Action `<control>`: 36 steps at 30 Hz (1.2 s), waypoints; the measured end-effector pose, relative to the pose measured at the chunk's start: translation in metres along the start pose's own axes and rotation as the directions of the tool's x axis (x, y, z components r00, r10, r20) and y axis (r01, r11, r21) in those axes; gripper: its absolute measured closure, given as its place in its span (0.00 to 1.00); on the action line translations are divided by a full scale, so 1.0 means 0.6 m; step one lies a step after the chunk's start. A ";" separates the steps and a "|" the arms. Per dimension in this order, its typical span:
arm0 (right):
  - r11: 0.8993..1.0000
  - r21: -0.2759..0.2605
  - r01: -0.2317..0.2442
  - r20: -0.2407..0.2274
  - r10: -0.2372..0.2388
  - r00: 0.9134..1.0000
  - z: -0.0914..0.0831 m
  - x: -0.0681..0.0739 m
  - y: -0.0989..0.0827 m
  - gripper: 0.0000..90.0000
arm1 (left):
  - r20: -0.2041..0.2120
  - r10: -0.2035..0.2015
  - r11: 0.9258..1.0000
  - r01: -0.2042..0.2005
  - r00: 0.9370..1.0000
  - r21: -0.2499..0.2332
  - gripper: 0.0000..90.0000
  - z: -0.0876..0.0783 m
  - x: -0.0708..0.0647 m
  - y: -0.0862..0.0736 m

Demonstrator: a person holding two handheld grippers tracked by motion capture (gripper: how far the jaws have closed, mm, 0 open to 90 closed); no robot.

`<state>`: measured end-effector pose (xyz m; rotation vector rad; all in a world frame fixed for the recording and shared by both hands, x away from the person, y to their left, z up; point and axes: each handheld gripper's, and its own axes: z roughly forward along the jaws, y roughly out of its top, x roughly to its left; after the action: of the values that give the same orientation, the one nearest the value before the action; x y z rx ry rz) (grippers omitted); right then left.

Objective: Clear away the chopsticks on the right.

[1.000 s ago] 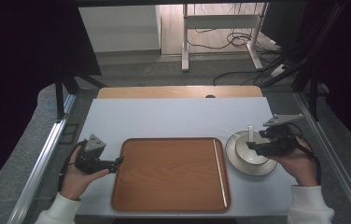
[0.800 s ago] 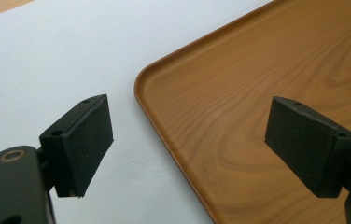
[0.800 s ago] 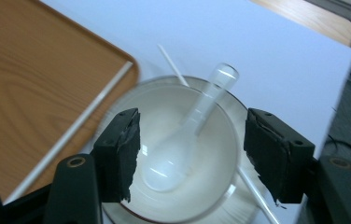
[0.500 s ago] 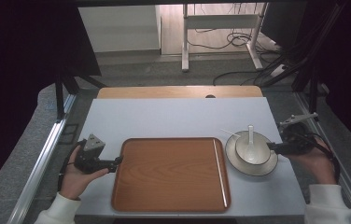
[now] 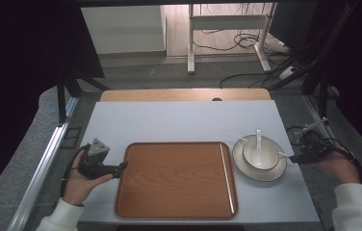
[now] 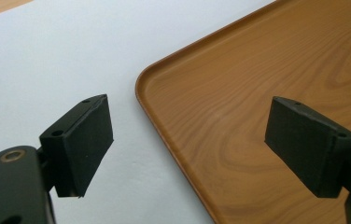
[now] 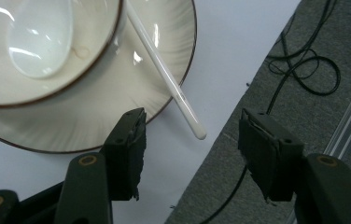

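Your right gripper (image 7: 190,154), empty, jaws just narrowing, lines up on the white chopstick (image 7: 162,70) overhanging the cream plate (image 7: 89,126). Left gripper (image 6: 187,144) gapes empty astride the brown wooden tray (image 6: 276,79) rim, ready to steady it.

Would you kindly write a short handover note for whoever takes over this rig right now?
Left gripper: open, empty, jaws astride the wooden tray's left rim, one over the table, one over the tray.
Right gripper: open, holding nothing, at the table's right edge beside the plate; its jaws have just been closing, nothing between them.
Things: bowl with spoon on the plate, a white chopstick leaning over the plate's rim. Tray bare.
Done: nothing loaded on the tray.
Left: probably moving the dishes onto the tray.
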<state>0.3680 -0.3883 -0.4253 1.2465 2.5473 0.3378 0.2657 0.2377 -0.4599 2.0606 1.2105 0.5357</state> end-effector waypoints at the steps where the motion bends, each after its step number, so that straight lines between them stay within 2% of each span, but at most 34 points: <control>1: 1.000 0.014 0.017 -0.002 -0.017 1.000 0.006 -0.002 0.001 0.47 | 0.000 0.000 1.000 0.000 1.000 0.000 0.16 0.000 0.000 0.000; 11: 0.990 0.101 0.098 -0.012 -0.097 0.995 0.045 -0.017 0.015 0.51 | 0.001 0.001 1.000 -0.001 1.000 0.002 0.16 0.002 0.000 -0.002; 16: 0.986 0.110 0.122 -0.040 -0.119 0.992 0.058 -0.023 0.016 0.57 | 0.000 0.001 1.000 -0.001 1.000 0.005 0.16 0.003 0.000 -0.003; 18: 0.982 0.122 0.141 -0.024 -0.139 0.990 0.060 -0.023 0.018 0.62 | 0.000 0.000 1.000 0.000 1.000 0.006 0.16 0.004 0.000 -0.003; 20: 0.977 0.129 0.167 -0.024 -0.165 0.986 0.061 -0.021 0.021 0.66 | -0.001 0.003 1.000 -0.003 1.000 0.011 0.16 0.005 0.000 -0.003; 24: 0.968 0.139 0.208 -0.060 -0.201 0.978 0.066 -0.019 0.026 0.69 | -0.002 0.001 1.000 -0.001 1.000 0.009 0.16 0.006 -0.001 -0.002; 28: 0.961 0.156 0.228 -0.068 -0.219 0.973 0.071 -0.019 0.031 0.75 | -0.004 0.000 1.000 0.000 1.000 0.010 0.16 0.006 -0.002 -0.002; 29: 0.957 0.161 0.241 -0.076 -0.232 0.970 0.073 -0.020 0.032 0.76 | -0.005 0.000 1.000 0.000 1.000 0.010 0.16 0.006 -0.002 -0.003; 33: 0.951 0.156 0.269 -0.078 -0.259 0.963 0.074 -0.019 0.035 0.85 | -0.007 -0.002 1.000 0.002 1.000 0.009 0.16 0.005 -0.001 -0.002; 36: 0.947 0.153 0.283 -0.080 -0.274 0.958 0.075 -0.016 0.035 0.87 | -0.007 -0.002 1.000 0.002 1.000 0.009 0.16 0.005 -0.002 -0.002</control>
<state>0.4049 -0.3796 -0.4589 0.9175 2.8013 0.1056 0.2666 0.2361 -0.4631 2.0660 1.2213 0.5385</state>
